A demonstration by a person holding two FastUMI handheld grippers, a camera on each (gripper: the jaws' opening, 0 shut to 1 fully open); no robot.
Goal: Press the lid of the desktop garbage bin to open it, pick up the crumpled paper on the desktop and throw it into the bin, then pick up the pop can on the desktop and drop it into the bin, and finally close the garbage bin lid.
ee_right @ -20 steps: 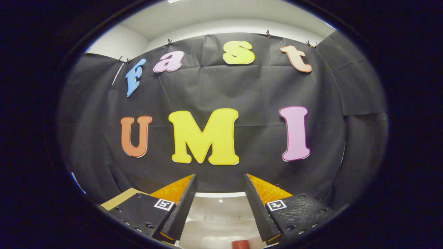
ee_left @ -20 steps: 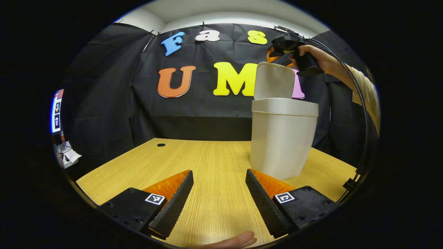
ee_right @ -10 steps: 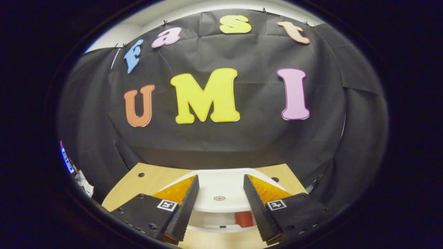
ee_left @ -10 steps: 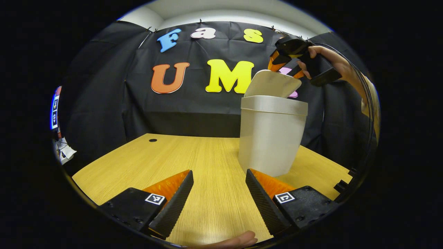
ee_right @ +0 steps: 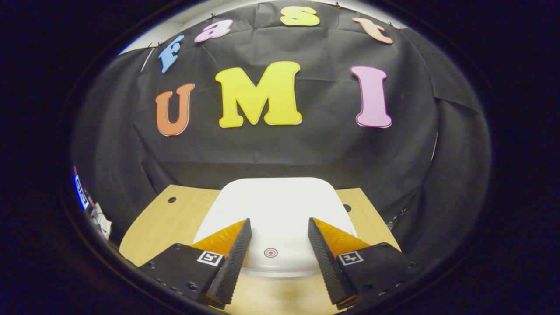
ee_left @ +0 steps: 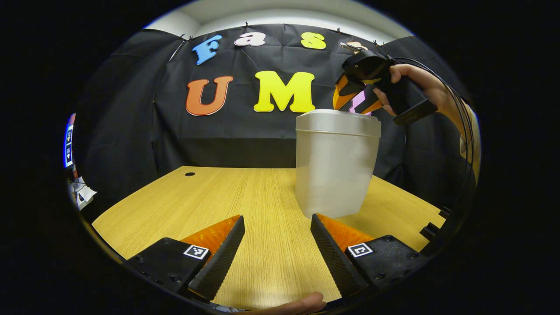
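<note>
A light wooden desktop [ee_left: 245, 201] with a straight grain is seen, a small dark round hole [ee_left: 190, 174] being set near its far left corner. The booth is closed behind and at both sides by black cloth [ee_left: 131, 109], creased and clipped along its upper edge. Above it, a pale wall and ceiling [ee_left: 280, 13] are evenly lit.

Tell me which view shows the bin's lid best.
The right gripper view: it looks down on the lid, so its whole top, lying flat and shut, shows with a small round mark between the right gripper fingers. The left gripper view shows the lid edge-on, as a thin cap on the bin.
</note>
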